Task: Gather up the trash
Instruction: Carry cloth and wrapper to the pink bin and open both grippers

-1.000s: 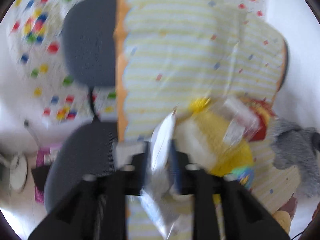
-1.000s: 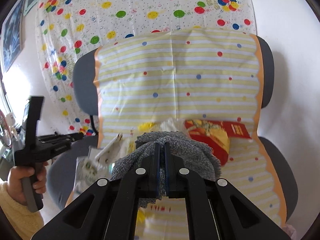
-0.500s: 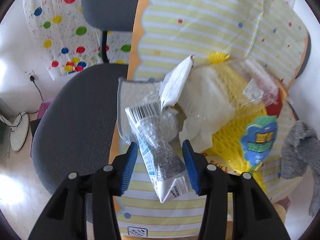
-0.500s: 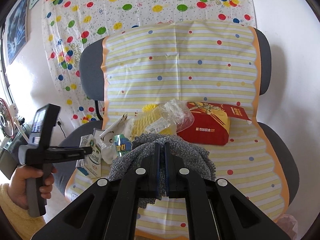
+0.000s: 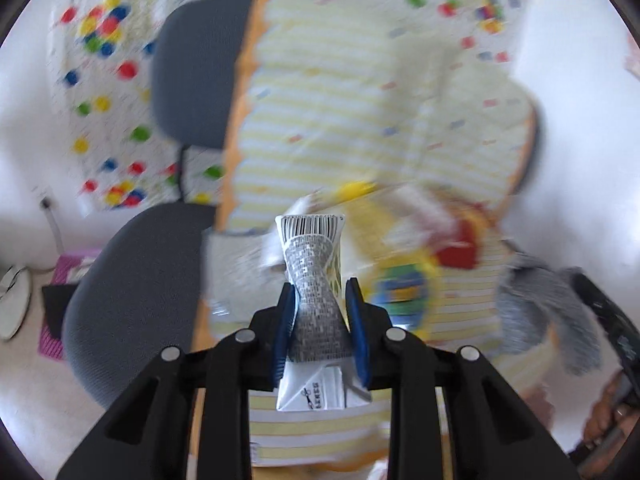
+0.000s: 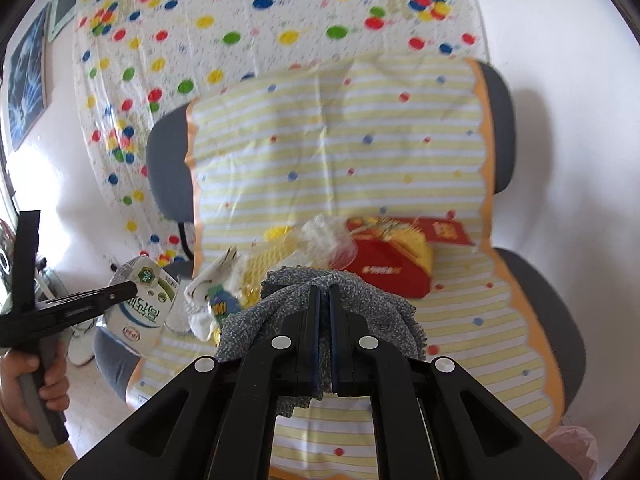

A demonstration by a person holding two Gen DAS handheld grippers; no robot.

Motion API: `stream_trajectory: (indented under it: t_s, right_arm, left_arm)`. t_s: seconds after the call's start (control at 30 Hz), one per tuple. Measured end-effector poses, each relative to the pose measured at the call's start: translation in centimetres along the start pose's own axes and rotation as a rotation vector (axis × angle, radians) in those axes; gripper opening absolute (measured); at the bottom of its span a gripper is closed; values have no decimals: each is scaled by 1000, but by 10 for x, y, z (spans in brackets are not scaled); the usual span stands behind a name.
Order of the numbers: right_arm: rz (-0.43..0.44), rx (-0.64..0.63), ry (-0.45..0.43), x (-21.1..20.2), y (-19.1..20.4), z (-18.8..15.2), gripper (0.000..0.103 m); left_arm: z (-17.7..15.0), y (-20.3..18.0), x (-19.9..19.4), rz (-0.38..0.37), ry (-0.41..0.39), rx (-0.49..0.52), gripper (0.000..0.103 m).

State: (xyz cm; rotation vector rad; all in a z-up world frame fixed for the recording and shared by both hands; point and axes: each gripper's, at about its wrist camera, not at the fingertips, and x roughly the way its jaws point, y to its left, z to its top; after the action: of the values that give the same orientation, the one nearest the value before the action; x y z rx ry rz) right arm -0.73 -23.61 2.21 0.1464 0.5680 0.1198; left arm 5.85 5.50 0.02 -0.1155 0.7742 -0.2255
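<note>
Your left gripper (image 5: 320, 316) jaws are closing on the milk carton (image 5: 314, 300) — lifted at 9 o'clock of the pile. Right gripper (image 6: 324, 336) clamped on grey cloth (image 6: 320, 300). Yellow net (image 6: 266, 264), red box (image 6: 392, 264) left — early.

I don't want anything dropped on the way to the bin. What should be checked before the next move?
1. Left gripper has the crushed milk carton between its closing pads: ok.
2. Carton clear of the pile: ok in the right wrist view.
3. Right gripper shut on grey cloth: ok.
4. Cloth hanging clear of the yellow net bag: cannot tell.
5. Bin in sight: not ok.
</note>
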Motion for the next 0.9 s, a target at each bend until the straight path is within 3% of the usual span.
stream_trajectory:
  t_s: [0.3, 0.43, 0.63, 0.9]
  right_arm:
    - [-196, 47, -69, -92, -51, -17, 5]
    - [-343, 85, -61, -139, -79, -42, 5]
    - [-527, 162, -15, -194, -117, -89, 5]
    - [-581, 365, 72, -204, -191, -155, 5]
  left_arm:
    - [-23, -126, -7, -282, -15, 204, 25]
    - [-42, -191, 10, -428, 58, 285, 25]
    - [-86, -275, 20, -578, 141, 442, 25]
    - [-162, -370, 52, -621, 249, 611, 25]
